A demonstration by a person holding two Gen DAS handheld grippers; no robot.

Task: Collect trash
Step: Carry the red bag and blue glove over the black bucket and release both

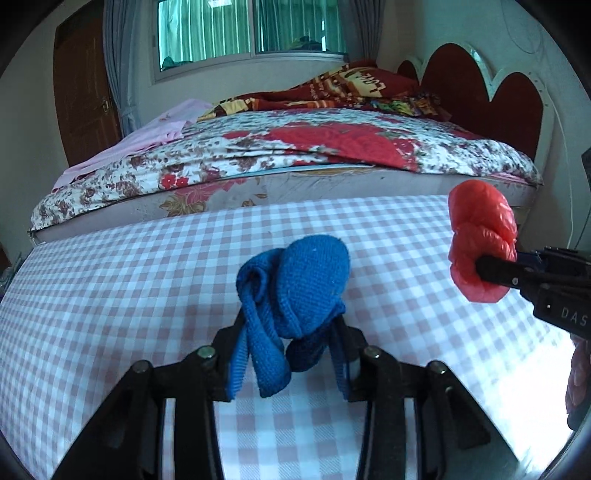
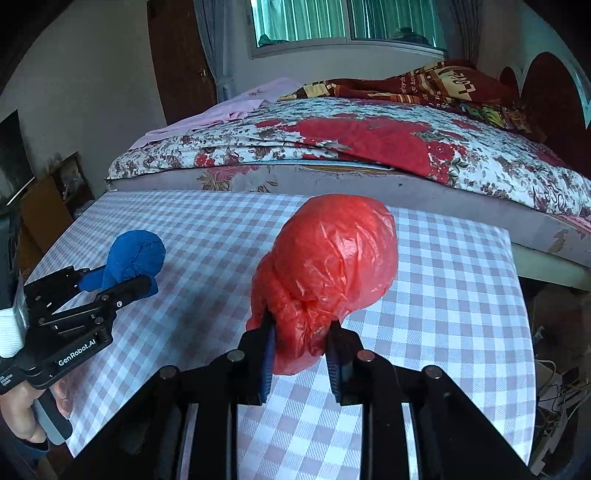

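Behind the worktop [image 1: 110, 280], which wears a pink-and-white checked cloth, a bed [image 1: 280, 155] fills the far part of the room. Its floral quilt with big red flowers hangs over the mattress edge, and a dark red blanket [image 1: 354, 88] with letters lies crumpled near the heart-shaped red headboard [image 1: 517, 99] at the far right. A pale pink cloth [image 1: 162, 125] lies on the far left side of the bed. Further back are a window [image 1: 251, 29] with grey curtains and, to the left, a brown wooden door [image 1: 81, 92]. On the worktop itself nothing stands around the two claws.

The left claw [image 1: 291, 343] is clamped on a blue knitted cloth [image 1: 295, 291]. This cloth is rolled into a round bundle above the fingers, and two flat ends hang down between them. It is held up over the near part of the worktop. In the right wrist view the same bundle [image 2: 136, 258] shows at the left, held clear of the checked cloth.

The right claw [image 2: 301, 354] is clamped on a red plastic bag [image 2: 328, 266]. The bag is thin, shiny and wrinkled, puffed into a ball, with its gathered lower part squeezed between the blue pads. It is also held above the worktop, to the right of the blue bundle and well apart from it.
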